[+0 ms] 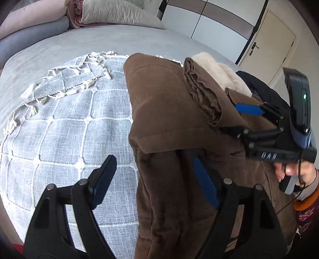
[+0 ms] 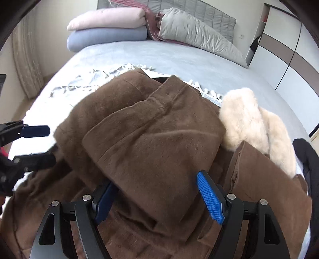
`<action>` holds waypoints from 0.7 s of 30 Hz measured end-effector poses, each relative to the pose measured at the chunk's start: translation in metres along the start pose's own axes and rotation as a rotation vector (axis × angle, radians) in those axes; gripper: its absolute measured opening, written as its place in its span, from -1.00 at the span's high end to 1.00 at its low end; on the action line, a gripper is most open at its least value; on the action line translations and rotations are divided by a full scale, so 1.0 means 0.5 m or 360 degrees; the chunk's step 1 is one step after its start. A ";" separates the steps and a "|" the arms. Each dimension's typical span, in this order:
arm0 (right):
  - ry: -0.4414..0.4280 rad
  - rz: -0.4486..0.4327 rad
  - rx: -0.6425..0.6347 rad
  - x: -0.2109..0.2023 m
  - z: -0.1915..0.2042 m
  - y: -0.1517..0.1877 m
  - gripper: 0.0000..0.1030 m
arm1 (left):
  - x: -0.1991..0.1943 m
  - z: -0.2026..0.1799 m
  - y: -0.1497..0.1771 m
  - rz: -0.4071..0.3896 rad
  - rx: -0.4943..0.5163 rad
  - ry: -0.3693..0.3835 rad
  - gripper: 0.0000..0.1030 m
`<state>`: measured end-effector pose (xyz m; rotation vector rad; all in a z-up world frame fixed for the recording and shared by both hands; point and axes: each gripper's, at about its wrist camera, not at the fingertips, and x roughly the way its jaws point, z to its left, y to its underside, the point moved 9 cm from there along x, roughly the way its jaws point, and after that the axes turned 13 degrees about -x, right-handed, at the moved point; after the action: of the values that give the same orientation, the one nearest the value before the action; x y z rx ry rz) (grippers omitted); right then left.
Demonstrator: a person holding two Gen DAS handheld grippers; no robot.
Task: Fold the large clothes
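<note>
A brown coat (image 2: 151, 139) with a soft, brushed nap lies bunched across the middle of the right wrist view, one sleeve folded over the body in a thick, rounded slab; its cream fur collar (image 2: 257, 123) — long-piled and fluffy — spills toward the right of the frame. The coat rests on a pale blue-grey throw (image 1: 65, 127), coarse-woven, crossed by white stitched squares and edged with knotted tassels, which in turn covers the smooth grey bedspread (image 1: 99, 45). At the top of the frame, puffy pillows (image 2: 111, 22) are stacked against a quilted headboard (image 2: 191, 14). The right gripper (image 2: 157, 197) stands spread, its ribbed blue pads on either side of the folded sleeve (whether the left pad touches the cloth cannot be told). The left gripper (image 1: 153, 179) is spread wide as well, one finger over the throw, the other over the coat's edge, pinching nothing. A dark garment (image 1: 265, 89) lies just beyond the collar, at the right of the left wrist view.
</note>
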<state>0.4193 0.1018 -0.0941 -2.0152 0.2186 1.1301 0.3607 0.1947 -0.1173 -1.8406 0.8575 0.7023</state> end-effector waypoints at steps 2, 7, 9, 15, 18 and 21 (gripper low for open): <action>0.0055 -0.0062 0.0209 -0.026 -0.079 0.014 -0.49 | -0.007 -0.002 0.002 0.0005 0.0023 0.0005 -0.55; -0.0084 -0.0146 0.0646 -0.115 -0.239 0.137 -0.53 | -0.063 -0.003 -0.016 -0.0028 0.0003 0.0169 -0.55; -0.0191 -0.0186 0.0709 -0.137 -0.258 0.162 -0.54 | -0.072 -0.001 -0.037 -0.0054 -0.0031 0.0210 -0.55; -0.0556 -0.0247 0.1001 -0.094 -0.300 0.173 -0.57 | -0.034 -0.002 -0.109 -0.0090 -0.0138 0.0152 -0.41; -0.0579 -0.0072 0.1116 0.008 -0.298 0.187 -0.57 | -0.015 -0.016 -0.138 -0.0111 -0.0174 0.0156 -0.27; -0.0436 -0.0058 0.1058 0.051 -0.291 0.177 -0.04 | -0.001 -0.034 -0.174 -0.0152 -0.0133 0.0091 0.26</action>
<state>0.4840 -0.0550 -0.1224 -1.2647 0.3594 1.1112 0.4319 0.2050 -0.0656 -1.9707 0.7812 0.6362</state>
